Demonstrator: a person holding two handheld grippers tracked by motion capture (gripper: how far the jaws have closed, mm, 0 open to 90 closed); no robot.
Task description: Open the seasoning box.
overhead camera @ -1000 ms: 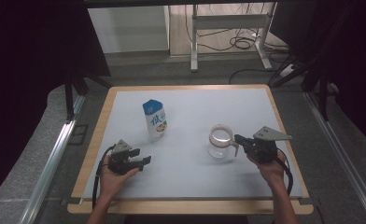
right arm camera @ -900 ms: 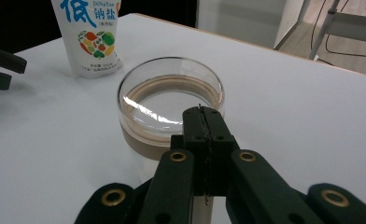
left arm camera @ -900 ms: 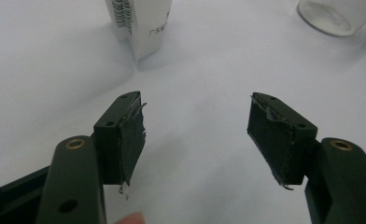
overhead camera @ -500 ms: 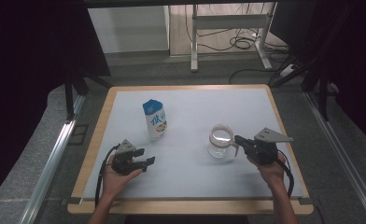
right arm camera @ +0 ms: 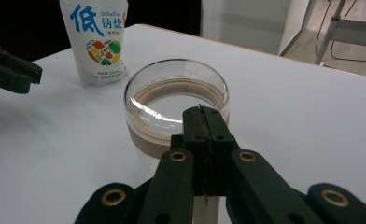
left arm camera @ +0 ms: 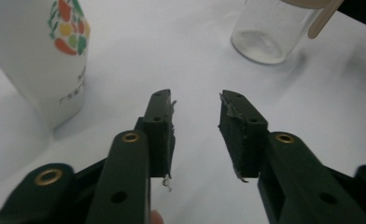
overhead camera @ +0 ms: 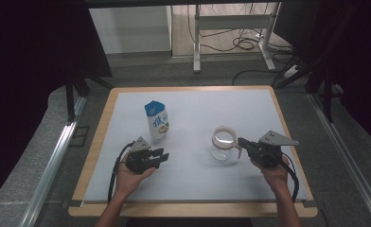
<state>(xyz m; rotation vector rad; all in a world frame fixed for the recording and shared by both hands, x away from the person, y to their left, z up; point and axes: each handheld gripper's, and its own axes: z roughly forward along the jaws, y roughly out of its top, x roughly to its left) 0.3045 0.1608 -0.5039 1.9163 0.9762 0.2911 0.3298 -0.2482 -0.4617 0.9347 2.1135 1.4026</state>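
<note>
Your right hand-held gripper (overhead camera: 242,141) is clamped shut on the handle of the clear glass jug with a pale wooden collar (overhead camera: 223,143), though in the right gripper view the closed jaws hide the handle itself, so I can't tell how deep the bite is. The jug stands upright on the white surface (overhead camera: 198,189), and its bowl looks empty. To the jug's left and a little farther from you stands the white salt pouch with a blue top and printed vegetables (overhead camera: 157,121), upright and well apart from the jug. Your left hand-held gripper (overhead camera: 164,155) sits left of the jug, just on your side of the pouch; its jaws have just been closing and now stand at a narrow gap with nothing between them, as the left gripper view (left arm camera: 196,123) shows, and they point between pouch and jug. The risks from here: if you go for the pouch at this gap, the jaws are probably too narrow to straddle it, and a jaw tip would shove the soft pouch over instead of gripping it. The jug is held only by its thin handle, so a lift or tilt could let the glass body swing or slip in the pads. Swinging the left gripper toward the jug could also knock the glass.
</note>
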